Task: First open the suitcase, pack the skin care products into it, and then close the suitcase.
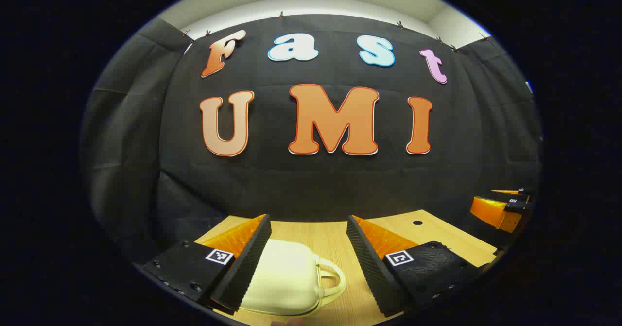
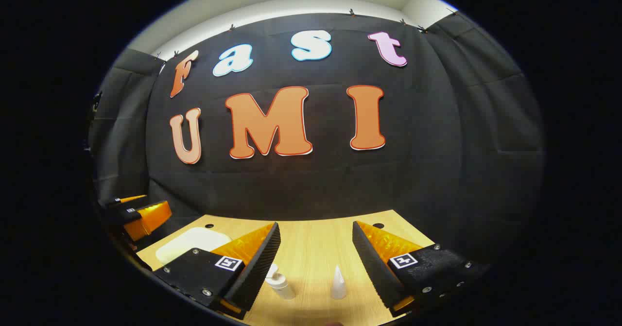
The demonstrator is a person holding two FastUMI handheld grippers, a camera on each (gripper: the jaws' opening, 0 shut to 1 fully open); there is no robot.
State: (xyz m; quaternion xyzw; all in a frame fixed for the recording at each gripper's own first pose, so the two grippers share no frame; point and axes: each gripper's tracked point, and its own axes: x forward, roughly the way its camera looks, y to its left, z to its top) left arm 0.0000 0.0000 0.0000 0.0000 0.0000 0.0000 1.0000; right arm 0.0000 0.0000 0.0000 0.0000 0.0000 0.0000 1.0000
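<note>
Black cloth walls close off the booth behind our work surface, with a pale ceiling strip above.

Item 1: wooden table (image 1: pixel 311 231), light grain, running out ahead of both our tools, with small dark holes near its far edge.

Item 2: suitcase (image 1: pixel 286 280), cream, small, rounded corners, lid down. In the left gripper view it lies flat on the table directly under and between our left tool's fingers, its carry handle (image 1: pixel 333 277) pointing toward the right-hand finger. In the right gripper view it shows as a pale slab (image 2: pixel 192 243) beyond our right tool's left-hand finger.

Item 3: left gripper (image 1: pixel 308 267), fingers spread wide, holding nothing, hovering over the suitcase. We also see it from the right gripper view, off to the far left (image 2: pixel 141 216).

Item 4: right gripper (image 2: pixel 316 267), fingers likewise spread wide and empty. It appears at the far right edge of the left gripper view (image 1: pixel 503 209).

Item 5: skin care products, two pieces, standing on the table between our right tool's fingers: a white bottle (image 2: pixel 282 284) just beside the left-hand finger, and a white cone-tipped tube (image 2: pixel 338 283) nearer the right-hand finger. They stand apart from each other.
</note>
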